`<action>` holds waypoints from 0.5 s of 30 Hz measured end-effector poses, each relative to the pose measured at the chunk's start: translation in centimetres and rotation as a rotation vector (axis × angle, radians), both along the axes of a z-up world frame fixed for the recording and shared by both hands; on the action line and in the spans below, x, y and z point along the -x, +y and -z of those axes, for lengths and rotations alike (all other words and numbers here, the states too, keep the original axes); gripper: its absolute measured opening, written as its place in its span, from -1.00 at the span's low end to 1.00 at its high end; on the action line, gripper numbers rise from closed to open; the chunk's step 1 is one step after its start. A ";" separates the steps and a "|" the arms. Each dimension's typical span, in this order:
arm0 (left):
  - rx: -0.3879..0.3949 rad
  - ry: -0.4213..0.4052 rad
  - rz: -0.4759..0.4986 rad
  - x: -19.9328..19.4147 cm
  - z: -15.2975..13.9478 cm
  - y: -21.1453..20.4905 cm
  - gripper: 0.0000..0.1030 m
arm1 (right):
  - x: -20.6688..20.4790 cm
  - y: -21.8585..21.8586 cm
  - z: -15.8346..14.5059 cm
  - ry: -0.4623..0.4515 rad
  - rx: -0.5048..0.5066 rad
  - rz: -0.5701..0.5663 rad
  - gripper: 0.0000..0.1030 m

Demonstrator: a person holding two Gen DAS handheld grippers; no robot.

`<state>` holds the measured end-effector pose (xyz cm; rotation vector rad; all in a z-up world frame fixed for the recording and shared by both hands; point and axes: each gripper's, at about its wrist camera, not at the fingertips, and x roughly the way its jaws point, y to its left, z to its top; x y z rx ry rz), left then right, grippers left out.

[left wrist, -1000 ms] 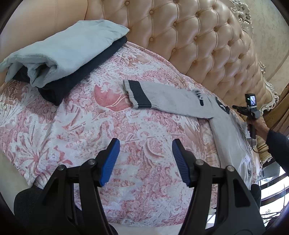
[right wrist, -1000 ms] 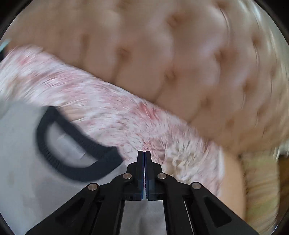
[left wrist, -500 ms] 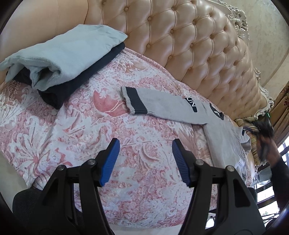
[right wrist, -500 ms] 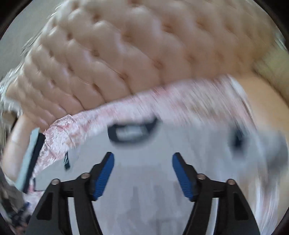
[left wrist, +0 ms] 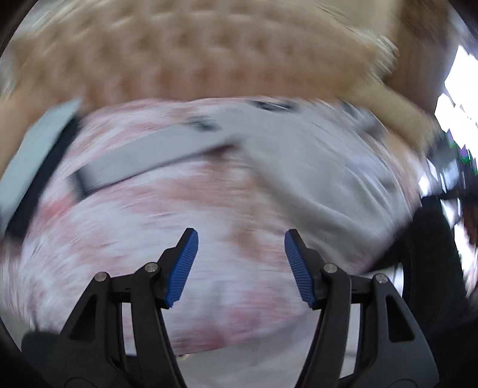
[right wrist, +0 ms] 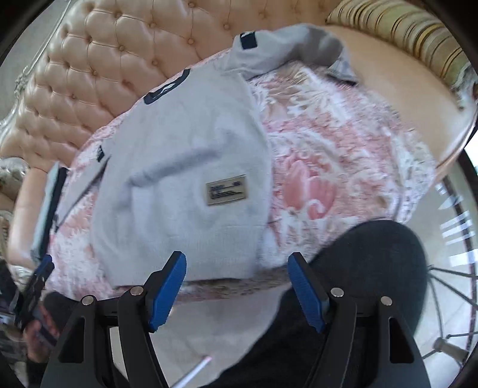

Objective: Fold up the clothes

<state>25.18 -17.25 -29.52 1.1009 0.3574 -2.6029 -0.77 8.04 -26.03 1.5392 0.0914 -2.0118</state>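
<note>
A grey sweater (right wrist: 179, 167) with dark trim lies spread flat on the pink floral cover (right wrist: 328, 143), a sewn label (right wrist: 227, 189) on its body. My right gripper (right wrist: 236, 259) hovers open just above the near hem, nothing between its blue pads. The left wrist view is blurred by motion. In it the sweater (left wrist: 313, 167) lies to the upper right, and one sleeve with a dark cuff (left wrist: 77, 185) reaches left. My left gripper (left wrist: 240, 238) is open over bare cover, short of the sweater, holding nothing.
A folded stack of light blue and dark clothes (right wrist: 50, 203) sits at the sofa's left end. The tufted backrest (right wrist: 104, 74) runs behind, with a striped cushion (right wrist: 403, 27) at the right. A person's dark-clad knee (right wrist: 373, 268) is by the front edge.
The right gripper went from shut to open and swung from the collar to the near hem. The left view swept right towards the sweater's body and is now blurred; its jaws stay open.
</note>
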 end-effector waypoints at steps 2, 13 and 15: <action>0.048 -0.020 0.070 1.9 0.7 3.6 0.23 | -0.3 -0.2 -0.5 0.042 -0.007 -0.024 0.39; 0.481 -0.240 0.266 5.6 6.8 13.3 -0.26 | -1.4 0.6 -0.5 0.131 -0.037 -0.089 0.43; 0.546 -0.261 0.288 6.2 7.4 13.9 -0.26 | -1.0 1.2 -0.2 0.113 -0.022 -0.061 0.44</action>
